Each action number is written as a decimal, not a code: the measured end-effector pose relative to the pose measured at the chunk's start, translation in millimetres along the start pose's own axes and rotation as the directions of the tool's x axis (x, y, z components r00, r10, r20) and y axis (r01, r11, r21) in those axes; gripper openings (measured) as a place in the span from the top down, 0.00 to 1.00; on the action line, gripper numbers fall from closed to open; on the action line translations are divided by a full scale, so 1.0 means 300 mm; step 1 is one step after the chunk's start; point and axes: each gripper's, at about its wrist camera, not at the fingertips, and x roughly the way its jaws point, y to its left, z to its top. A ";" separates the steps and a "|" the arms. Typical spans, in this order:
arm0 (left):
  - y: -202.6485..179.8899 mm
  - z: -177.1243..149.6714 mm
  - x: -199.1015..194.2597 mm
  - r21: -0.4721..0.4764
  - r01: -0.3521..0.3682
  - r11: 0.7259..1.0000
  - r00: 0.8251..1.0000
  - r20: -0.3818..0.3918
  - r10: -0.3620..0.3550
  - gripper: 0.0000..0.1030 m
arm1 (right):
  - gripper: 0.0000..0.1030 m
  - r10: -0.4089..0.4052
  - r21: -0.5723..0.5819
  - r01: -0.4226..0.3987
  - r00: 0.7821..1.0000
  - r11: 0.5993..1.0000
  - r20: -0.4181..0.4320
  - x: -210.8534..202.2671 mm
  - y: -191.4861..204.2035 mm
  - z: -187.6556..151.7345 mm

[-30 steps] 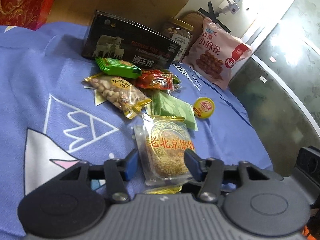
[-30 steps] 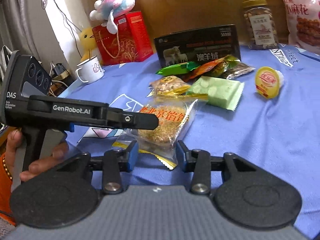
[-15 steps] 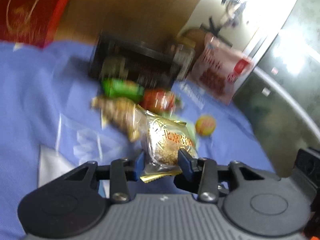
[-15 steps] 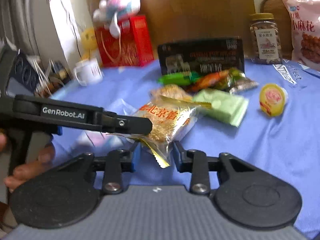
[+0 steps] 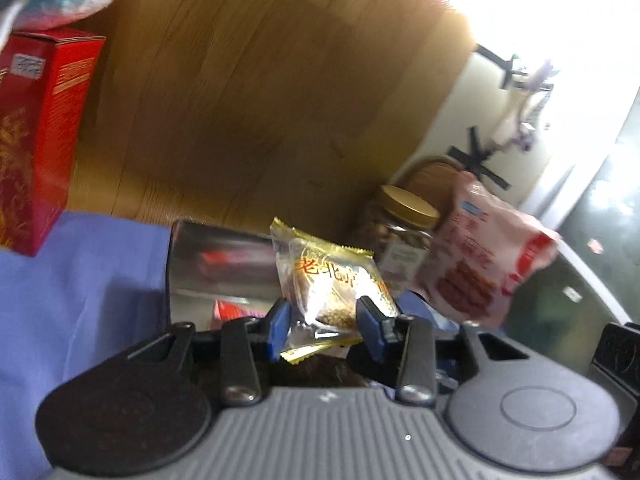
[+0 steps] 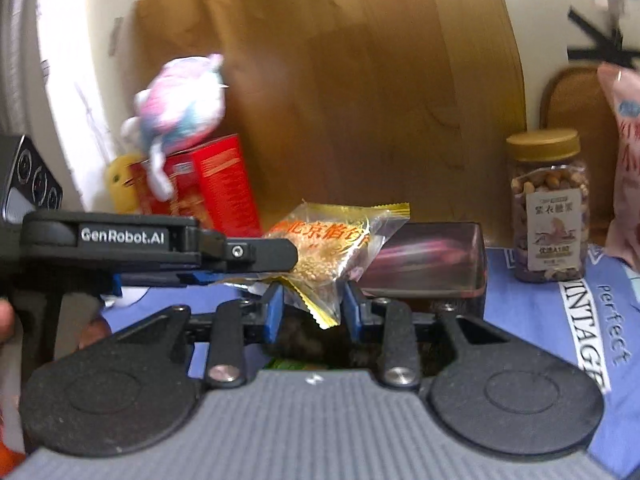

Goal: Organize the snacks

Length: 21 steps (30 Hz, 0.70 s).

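Observation:
A clear, gold-edged sesame cake packet (image 5: 332,284) with red Chinese lettering sits between the blue pads of my left gripper (image 5: 322,322), which is shut on it and holds it up off the cloth. In the right wrist view the same packet (image 6: 332,248) hangs in the air, held from the left by the left gripper (image 6: 276,258). My right gripper (image 6: 312,310) is below the packet, its blue pads on either side of the packet's lower corner with a gap. The black tin (image 5: 224,264) lies behind, blurred, and shows in the right wrist view (image 6: 424,260).
A nut jar (image 6: 550,208) and a pink snack bag (image 5: 488,264) stand at the back right. A red box (image 6: 208,188) with a plush toy (image 6: 180,108) on it stands at the back left. A blue cloth (image 6: 532,320) covers the table. A wooden board (image 5: 260,80) is behind.
My left gripper closed on the sesame cake packet and lifted it off the cloth. Both views tilted upward, so the other snacks dropped out of sight. The right gripper stays under the packet.

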 end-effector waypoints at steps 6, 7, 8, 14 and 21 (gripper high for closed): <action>0.010 0.006 0.043 0.038 -0.082 0.996 0.996 0.026 0.081 0.62 | 0.60 -0.066 0.030 0.065 0.997 0.997 0.046 -0.034 -0.065 0.001; 0.018 -0.003 0.015 0.024 -0.066 0.998 0.997 0.043 0.064 0.62 | 0.60 -0.065 0.065 0.060 0.995 0.996 0.075 -0.082 -0.093 -0.006; 0.027 -0.017 -0.015 0.006 -0.048 0.999 0.997 0.058 0.048 0.61 | 0.60 -0.062 0.091 0.053 0.993 0.994 0.102 -0.128 -0.116 -0.021; 0.010 -0.164 -0.048 0.059 -0.079 0.995 0.997 0.011 0.078 0.60 | 0.57 -0.137 0.263 0.126 0.990 0.957 0.022 -0.212 -0.287 -0.152; 0.021 -0.280 0.097 0.129 -0.234 0.964 0.966 -0.085 0.246 0.46 | 0.56 -0.073 0.350 0.135 0.980 0.927 -0.184 -0.058 -0.290 -0.217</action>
